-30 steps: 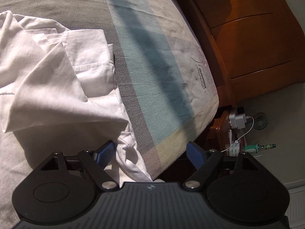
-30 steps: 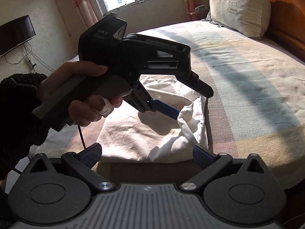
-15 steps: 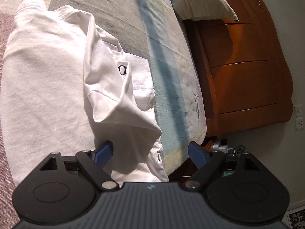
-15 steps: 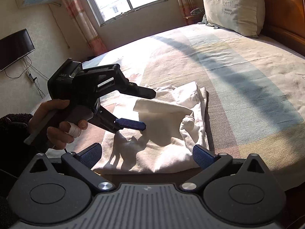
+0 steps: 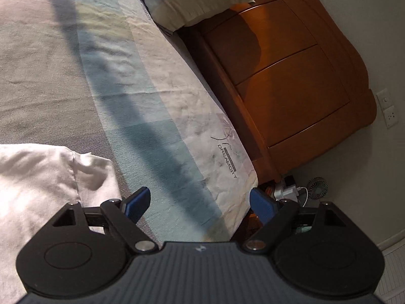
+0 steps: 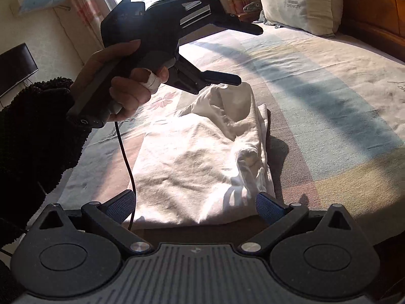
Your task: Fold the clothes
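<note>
Midway through the fold, a white shirt (image 6: 202,157) lies half-folded on the bed (image 6: 329,96). Your left gripper (image 6: 246,53) hangs above it, fingers apart and empty; your right gripper (image 6: 195,206) waits open. Next, probably tuck the bunched sleeve (image 6: 248,159).

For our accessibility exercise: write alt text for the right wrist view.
A white garment lies partly folded on a striped bed. Above it a hand holds the left gripper, jaws open and empty; the right gripper frames the foreground, open.
</note>
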